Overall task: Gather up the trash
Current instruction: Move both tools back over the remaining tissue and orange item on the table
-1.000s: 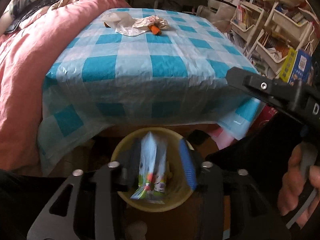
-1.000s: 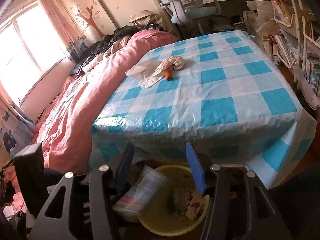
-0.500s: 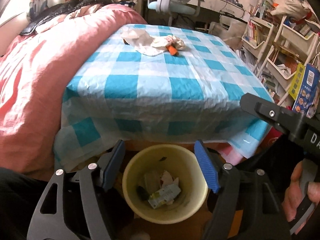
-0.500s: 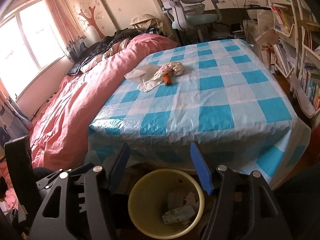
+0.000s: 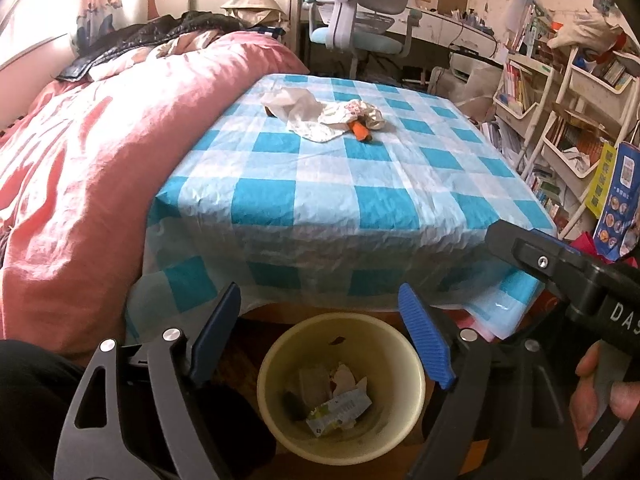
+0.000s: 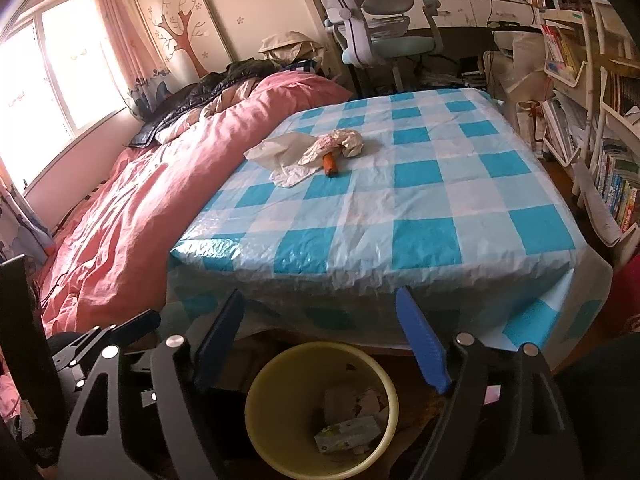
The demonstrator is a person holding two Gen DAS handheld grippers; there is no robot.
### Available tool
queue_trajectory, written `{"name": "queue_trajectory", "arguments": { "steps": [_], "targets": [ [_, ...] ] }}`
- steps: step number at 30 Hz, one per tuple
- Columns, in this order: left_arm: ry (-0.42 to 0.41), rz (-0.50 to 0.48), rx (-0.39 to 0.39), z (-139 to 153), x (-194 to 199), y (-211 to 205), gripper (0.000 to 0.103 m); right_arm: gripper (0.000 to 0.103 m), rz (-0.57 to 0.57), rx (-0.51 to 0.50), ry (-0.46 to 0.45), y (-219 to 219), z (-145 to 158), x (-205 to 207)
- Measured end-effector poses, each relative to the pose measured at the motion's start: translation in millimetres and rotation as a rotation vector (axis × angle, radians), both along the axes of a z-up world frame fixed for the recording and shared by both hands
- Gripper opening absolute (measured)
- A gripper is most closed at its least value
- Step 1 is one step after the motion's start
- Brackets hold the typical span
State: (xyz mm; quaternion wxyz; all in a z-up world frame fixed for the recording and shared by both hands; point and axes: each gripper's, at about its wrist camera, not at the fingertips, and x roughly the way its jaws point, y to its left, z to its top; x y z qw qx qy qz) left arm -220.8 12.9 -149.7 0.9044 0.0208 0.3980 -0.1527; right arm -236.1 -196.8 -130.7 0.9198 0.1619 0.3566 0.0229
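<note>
Both tools released, left tool [image 5: 322, 334], right tool [image 6: 320, 336], above yellow bin [image 5: 412, 384], wrappers [image 5: 338, 406] inside

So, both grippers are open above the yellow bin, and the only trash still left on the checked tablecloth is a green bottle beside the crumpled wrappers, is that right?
Not quite: there is no green bottle. The piece beside the crumpled wrappers on the checked tablecloth is a small orange item, as the right wrist view shows. The rest holds: the left gripper and right gripper are both open above the yellow bin.
</note>
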Motion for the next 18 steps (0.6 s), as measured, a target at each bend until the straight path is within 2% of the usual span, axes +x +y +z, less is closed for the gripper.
{"name": "queue_trajectory", "arguments": {
  "steps": [18],
  "targets": [
    [-0.036, 0.021, -0.013, 5.0, 1.8, 2.5, 0.081, 0.079, -0.007, -0.008, -0.004, -2.4, 0.4, -0.4]
  ]
}}
